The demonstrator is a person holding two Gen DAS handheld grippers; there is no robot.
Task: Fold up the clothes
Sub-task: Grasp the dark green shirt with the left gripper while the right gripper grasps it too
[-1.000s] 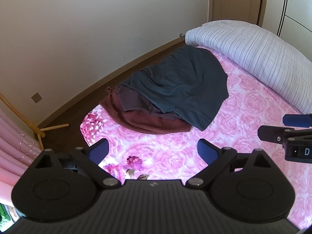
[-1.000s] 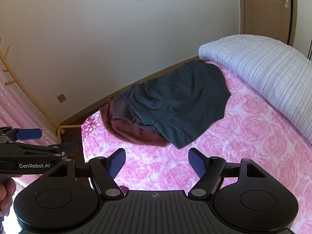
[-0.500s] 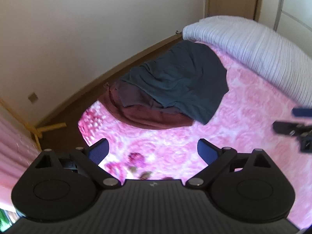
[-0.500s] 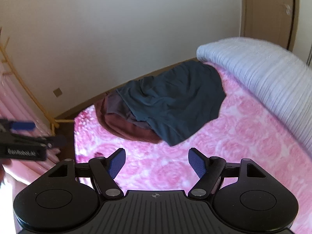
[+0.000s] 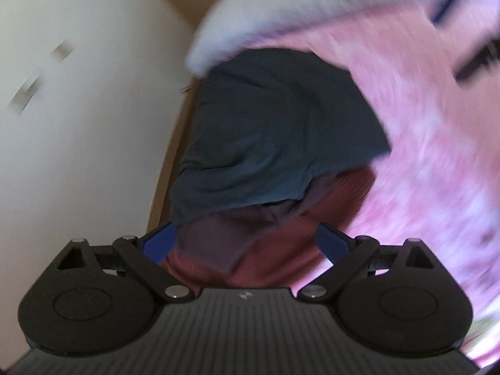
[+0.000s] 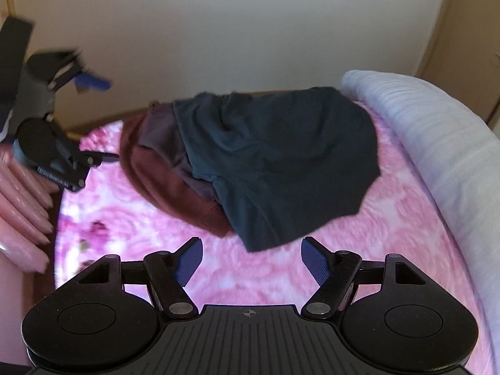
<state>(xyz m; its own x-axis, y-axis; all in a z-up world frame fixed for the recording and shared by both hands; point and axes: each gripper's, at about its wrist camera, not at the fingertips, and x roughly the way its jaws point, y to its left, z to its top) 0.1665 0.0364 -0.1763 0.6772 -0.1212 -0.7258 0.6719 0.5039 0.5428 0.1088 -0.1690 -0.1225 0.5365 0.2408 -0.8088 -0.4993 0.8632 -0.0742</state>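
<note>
Left tongs (image 5: 245,243) now nearer the clothes (image 5: 268,143)

Matt dark cloth garment (image 6: 281,156) on plush pink bedspread (image 6: 390,234)

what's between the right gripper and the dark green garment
Only bare pink bedspread: the right wrist view shows a short stretch of it between the open right gripper and the dark green garment.

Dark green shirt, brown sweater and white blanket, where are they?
dark green shirt (image 6: 281,156), right wrist view, middle of the cloth.
brown sweater (image 6: 175,193), right wrist view, lower left edge.
white blanket (image 6: 437,131), right wrist view, ribbed top.
</note>
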